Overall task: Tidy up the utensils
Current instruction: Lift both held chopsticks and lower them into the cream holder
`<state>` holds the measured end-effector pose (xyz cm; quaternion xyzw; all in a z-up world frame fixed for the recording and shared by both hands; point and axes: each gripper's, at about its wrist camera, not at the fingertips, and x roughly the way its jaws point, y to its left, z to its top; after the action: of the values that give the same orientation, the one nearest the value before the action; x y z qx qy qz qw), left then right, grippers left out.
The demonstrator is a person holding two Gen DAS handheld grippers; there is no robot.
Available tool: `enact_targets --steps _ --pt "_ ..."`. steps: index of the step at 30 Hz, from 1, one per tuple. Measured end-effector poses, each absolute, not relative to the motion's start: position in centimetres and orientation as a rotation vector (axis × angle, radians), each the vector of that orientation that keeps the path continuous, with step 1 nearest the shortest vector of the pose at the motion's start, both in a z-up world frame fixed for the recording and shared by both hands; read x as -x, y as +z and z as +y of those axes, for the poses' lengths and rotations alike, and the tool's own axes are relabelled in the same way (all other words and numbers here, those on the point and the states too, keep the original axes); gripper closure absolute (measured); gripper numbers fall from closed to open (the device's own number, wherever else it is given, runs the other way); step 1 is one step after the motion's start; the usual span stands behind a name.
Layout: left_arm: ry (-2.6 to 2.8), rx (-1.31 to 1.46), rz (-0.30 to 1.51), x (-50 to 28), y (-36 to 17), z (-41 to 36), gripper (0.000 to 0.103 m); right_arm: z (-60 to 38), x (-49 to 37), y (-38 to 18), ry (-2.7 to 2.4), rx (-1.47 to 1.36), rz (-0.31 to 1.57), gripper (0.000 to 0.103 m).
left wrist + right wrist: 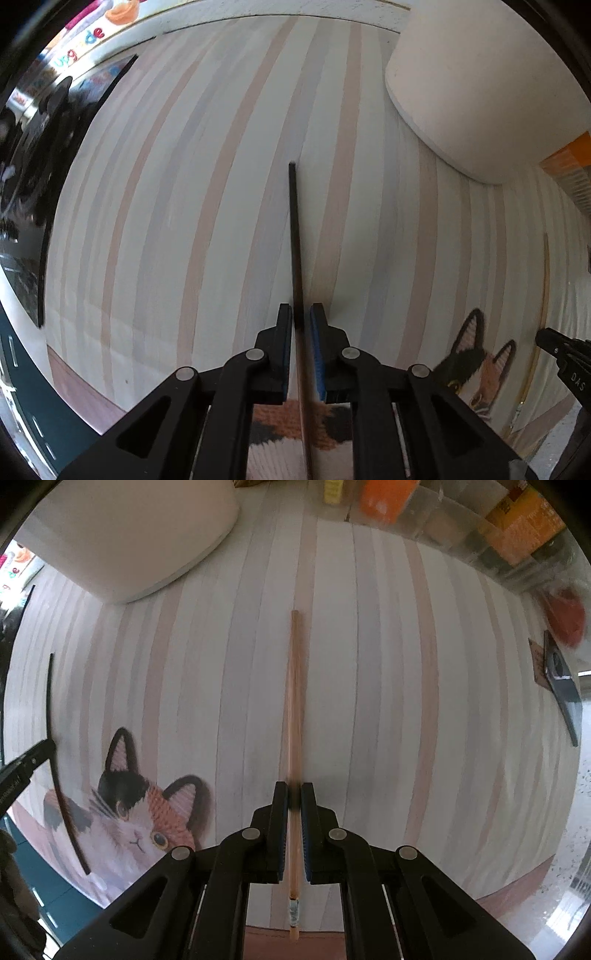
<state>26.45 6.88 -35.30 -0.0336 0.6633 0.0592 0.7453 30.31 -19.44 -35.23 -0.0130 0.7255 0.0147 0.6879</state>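
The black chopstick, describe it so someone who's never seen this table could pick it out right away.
Start from the striped mat with the cat picture. Over the cat's left side, the left tool is shut on a thin black chopstick. The other chopstick, in the right tool, is pale wood; this one is black.

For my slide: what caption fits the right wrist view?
Right gripper shut on a wooden chopstick above a striped cat mat.
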Motion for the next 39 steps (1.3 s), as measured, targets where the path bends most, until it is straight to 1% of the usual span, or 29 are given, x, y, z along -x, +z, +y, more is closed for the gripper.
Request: enact_targets --steps 1,4,5,9,11,14,19,25,29,30,39 --pt "0.131 0.069 1.454 -26.8 -35.5 6.7 0.094 -19.2 -30.6 -35.2 0.028 0.042 1.622 0.096" --pt "0.123 0.050 1.456 -28.0 -35.8 5.8 0.098 -18.1 -31.9 -35.1 0.027 0.072 1.610 0.095" --pt "0.120 0.044 1.451 -27.2 -35.5 5.5 0.099 -17.9 -31.9 -35.0 0.023 0.071 1.607 0.095" --pt "0.123 0.012 1.417 -26.3 -34.6 4.2 0.100 -16.9 -31.4 -35.0 0.031 0.060 1.579 0.096" --pt "0.119 0.012 1.383 -25.7 -33.0 2.6 0.100 -17.3 -31.0 -34.4 0.047 0.032 1.563 0.096" --pt "0.096 0.045 1.326 -24.2 -30.9 2.2 0.100 -19.3 -29.2 -32.5 0.080 -0.008 1.521 0.096" --pt "0.063 0.106 1.237 -22.4 -25.9 2.5 0.100 -19.9 -28.8 -28.4 0.133 -0.035 1.435 0.096" --pt "0.065 0.142 1.069 -21.1 -19.3 3.0 0.100 -20.1 -28.6 -22.1 0.187 -0.070 1.302 0.096" --pt "0.063 0.155 0.930 -21.1 -13.8 4.3 0.100 -19.7 -28.6 -18.3 0.212 -0.076 1.206 0.096" --pt "0.059 0.153 0.909 -22.0 -13.3 4.8 0.100 -20.0 -28.7 -17.7 0.217 -0.079 1.189 0.096" --pt "-0.002 0.165 0.676 -23.4 -2.8 5.3 0.100 -18.9 -31.2 -10.0 0.253 -0.165 0.995 0.096"
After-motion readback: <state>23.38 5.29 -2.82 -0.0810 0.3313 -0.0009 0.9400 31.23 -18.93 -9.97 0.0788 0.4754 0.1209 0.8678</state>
